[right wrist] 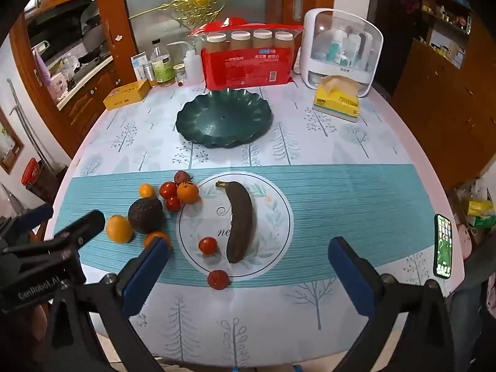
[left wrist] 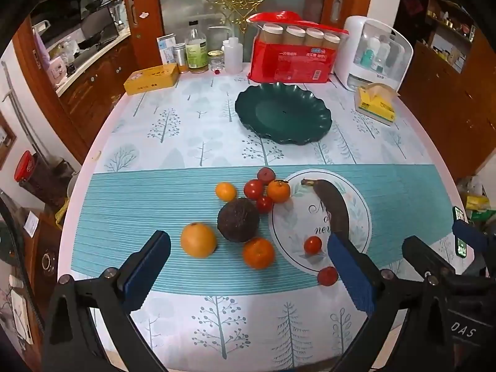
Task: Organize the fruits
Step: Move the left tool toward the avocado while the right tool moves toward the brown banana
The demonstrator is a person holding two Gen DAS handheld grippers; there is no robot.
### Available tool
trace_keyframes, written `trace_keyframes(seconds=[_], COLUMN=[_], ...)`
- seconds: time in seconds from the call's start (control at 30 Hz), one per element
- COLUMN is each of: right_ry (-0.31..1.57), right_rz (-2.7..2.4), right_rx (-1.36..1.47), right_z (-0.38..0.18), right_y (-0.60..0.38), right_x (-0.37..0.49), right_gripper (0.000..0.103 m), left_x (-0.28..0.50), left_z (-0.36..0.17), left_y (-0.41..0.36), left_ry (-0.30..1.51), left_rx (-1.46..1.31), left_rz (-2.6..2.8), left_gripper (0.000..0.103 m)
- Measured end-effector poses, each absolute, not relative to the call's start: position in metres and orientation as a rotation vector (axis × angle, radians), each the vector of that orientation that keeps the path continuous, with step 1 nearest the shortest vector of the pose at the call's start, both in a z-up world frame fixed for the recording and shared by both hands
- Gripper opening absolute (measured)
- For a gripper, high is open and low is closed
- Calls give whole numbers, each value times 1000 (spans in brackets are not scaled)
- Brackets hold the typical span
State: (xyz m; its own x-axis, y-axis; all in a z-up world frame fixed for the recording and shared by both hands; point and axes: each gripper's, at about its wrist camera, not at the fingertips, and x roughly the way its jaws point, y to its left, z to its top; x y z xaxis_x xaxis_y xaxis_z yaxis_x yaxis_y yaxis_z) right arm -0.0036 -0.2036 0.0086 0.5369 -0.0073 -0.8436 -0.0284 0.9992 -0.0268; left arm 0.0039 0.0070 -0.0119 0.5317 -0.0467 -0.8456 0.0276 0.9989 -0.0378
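A: Reading the left wrist view from left to right, what lay ahead of the left gripper (left wrist: 248,266)?

B: Its jaws were spread wide and gripped nothing. The large orange (left wrist: 198,240) sat just beyond the left finger, then the dark avocado (left wrist: 238,220), then a tangerine (left wrist: 259,252), all in the lower middle of the frame. The banana (left wrist: 333,207) lay right of centre, its long axis running from stem at the top down toward the right finger.

A: And the right gripper (right wrist: 248,266)?

B: Also spread and empty. In its view the banana (right wrist: 240,221) lay nearly straight ahead, lengthwise to the gripper, so I judged the right hand nearer to it and the left nearer to the round fruit.

A: The count?

B: One banana, one avocado, four orange citrus, four small red tomatoes, one darker red fruit at the back. All were on the tablecloth (left wrist: 139,195). The green plate (left wrist: 283,113) stood empty in the upper middle, well beyond them.
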Motion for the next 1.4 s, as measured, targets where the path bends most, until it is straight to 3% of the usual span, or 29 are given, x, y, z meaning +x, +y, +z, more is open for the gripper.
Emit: trace_keyframes(seconds=[1.4], right_ry=[956], right_rz=[24], right_rx=[-65], right_z=[9], right_y=[-190], right_x=[-19], right_gripper=[103], left_x=[-16], left_z=[-15], left_y=[17], left_ry=[975], left_rx=[-4], left_rz=[-18], left_gripper=[97])
